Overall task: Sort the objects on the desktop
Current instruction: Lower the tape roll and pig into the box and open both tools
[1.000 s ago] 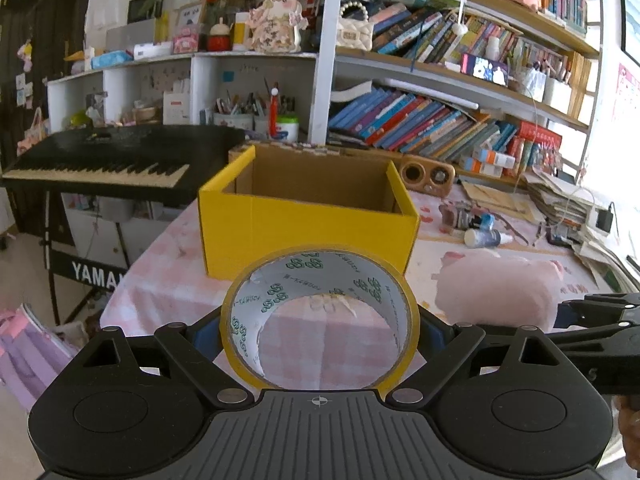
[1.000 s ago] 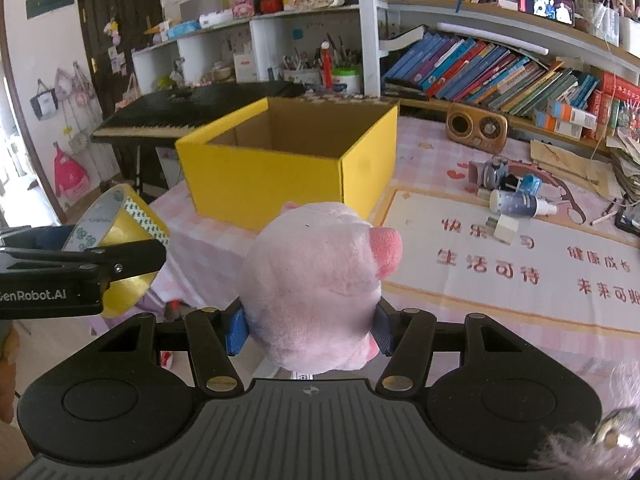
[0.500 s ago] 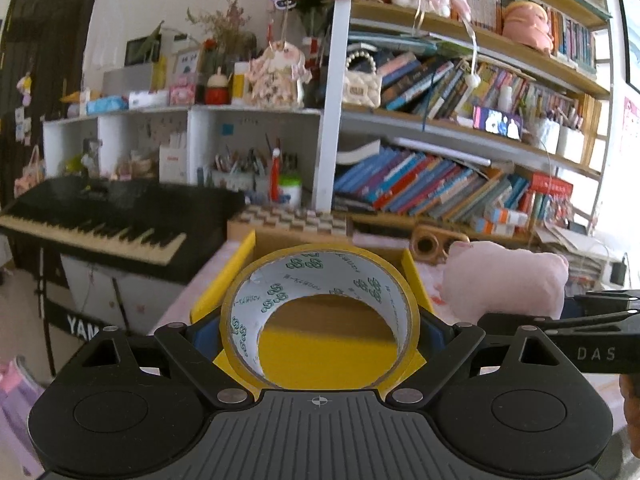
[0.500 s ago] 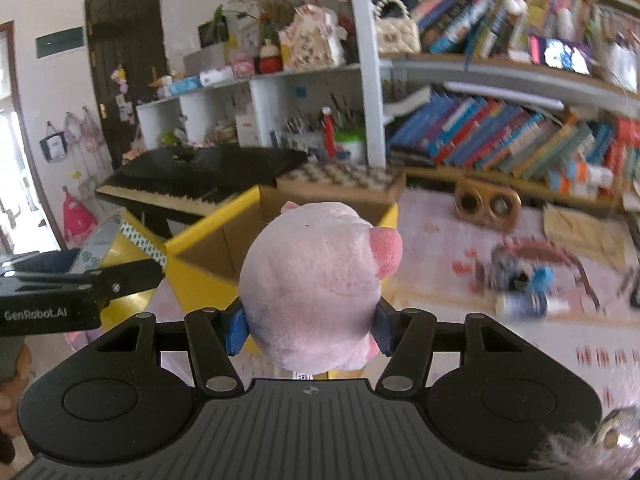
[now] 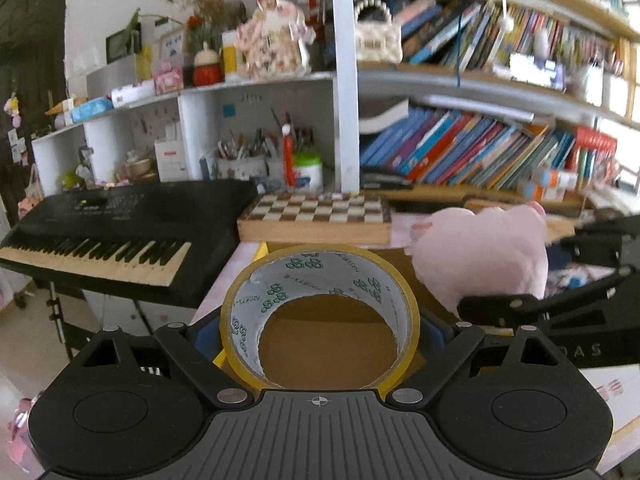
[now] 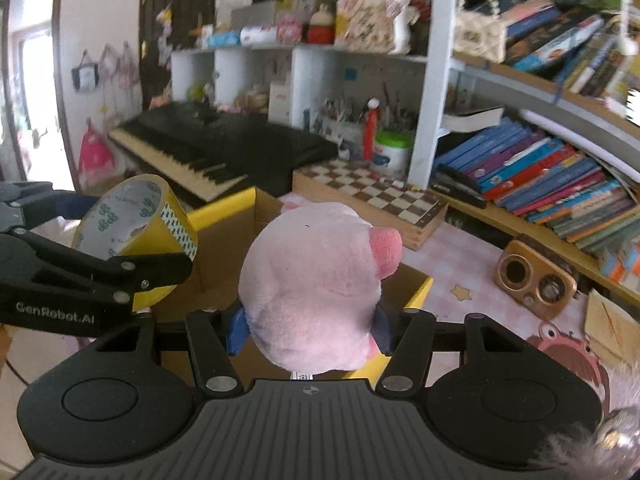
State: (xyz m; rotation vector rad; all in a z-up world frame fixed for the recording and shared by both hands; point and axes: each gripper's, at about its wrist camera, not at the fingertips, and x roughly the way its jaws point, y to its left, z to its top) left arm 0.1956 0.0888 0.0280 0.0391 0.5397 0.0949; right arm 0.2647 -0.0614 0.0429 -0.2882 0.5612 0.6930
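Bookshelf backdrop; "GenRobot.AI" left fingers (image 6: 132,276) clamping tape roll (image 5: 320,316), right fingers (image 6: 308,328) squeezing pink plush pig (image 6: 316,288).

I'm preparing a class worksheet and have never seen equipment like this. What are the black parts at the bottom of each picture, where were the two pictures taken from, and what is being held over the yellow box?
The black parts are hand-held grippers, each with two fingers; a person holds one in each hand. Each carries a camera looking forward along its fingers, so there are two views. The left gripper is shut on a roll of tape. The right gripper is shut on a pink plush pig. Both hang over an open yellow box on a pink checked table. Behind it lie a chessboard, a keyboard and bookshelves.
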